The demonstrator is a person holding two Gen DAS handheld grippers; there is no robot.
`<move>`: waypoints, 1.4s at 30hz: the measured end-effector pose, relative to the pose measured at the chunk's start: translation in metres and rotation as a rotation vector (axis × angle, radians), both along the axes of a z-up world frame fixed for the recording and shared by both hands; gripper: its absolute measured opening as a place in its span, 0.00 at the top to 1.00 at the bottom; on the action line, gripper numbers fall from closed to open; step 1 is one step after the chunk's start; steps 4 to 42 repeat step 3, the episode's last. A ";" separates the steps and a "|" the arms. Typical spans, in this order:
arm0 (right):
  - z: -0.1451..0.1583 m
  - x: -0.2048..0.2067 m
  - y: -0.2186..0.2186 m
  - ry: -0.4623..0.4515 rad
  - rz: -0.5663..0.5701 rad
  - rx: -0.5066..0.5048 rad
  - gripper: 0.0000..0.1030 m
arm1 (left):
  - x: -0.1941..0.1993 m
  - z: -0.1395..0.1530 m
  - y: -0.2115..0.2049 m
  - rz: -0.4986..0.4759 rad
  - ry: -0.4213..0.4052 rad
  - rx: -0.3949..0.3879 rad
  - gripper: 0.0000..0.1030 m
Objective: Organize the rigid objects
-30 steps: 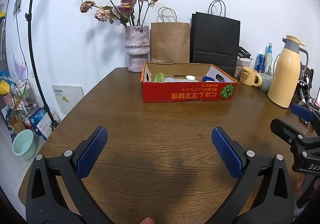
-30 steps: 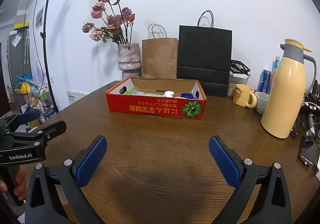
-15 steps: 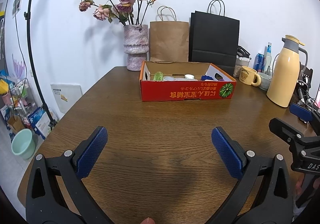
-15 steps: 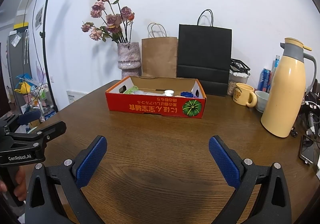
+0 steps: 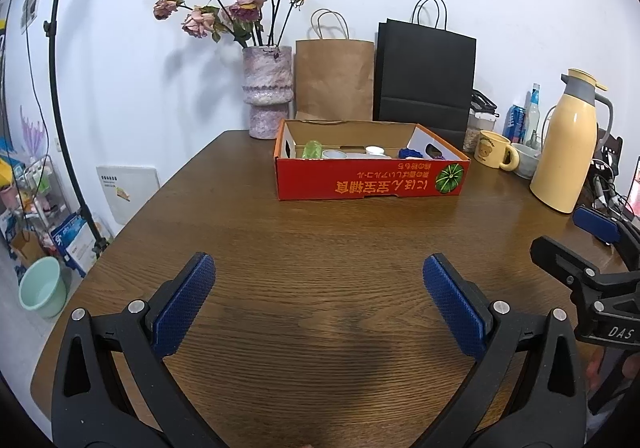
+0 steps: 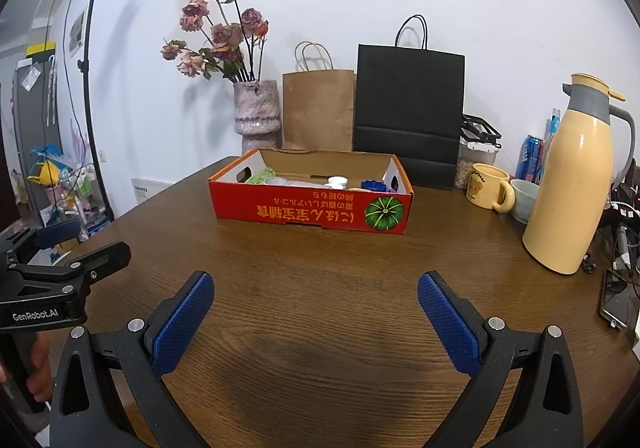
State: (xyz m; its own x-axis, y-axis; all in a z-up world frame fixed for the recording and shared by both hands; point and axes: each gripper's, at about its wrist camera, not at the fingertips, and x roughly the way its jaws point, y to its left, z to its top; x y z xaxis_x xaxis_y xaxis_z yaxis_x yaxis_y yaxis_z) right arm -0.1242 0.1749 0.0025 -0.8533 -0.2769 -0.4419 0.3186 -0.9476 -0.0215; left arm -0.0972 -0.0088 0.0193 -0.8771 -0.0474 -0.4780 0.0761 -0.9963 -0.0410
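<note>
I see the red box (image 5: 370, 184) lying toward the back of the bench (image 5: 320, 260), its long axis running left-right, printed side facing me, small items inside. My left hand-held gripper (image 5: 319, 296) and right hand-held gripper (image 6: 316, 304) hover over bare wood, both spread wide, holding nothing.

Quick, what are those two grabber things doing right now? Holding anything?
Left tool: open, holding nothing, above the table.
Right tool: open, holding nothing.
</note>
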 end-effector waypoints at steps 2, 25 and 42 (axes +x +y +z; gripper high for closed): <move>-0.001 -0.001 -0.001 -0.002 0.001 0.001 0.00 | 0.000 -0.001 0.001 -0.003 -0.001 -0.006 0.00; -0.001 -0.001 -0.001 -0.003 0.002 0.000 0.00 | -0.001 -0.001 0.002 -0.006 -0.002 -0.006 0.00; -0.001 -0.001 -0.001 -0.003 0.002 0.000 0.00 | -0.001 -0.001 0.002 -0.006 -0.002 -0.006 0.00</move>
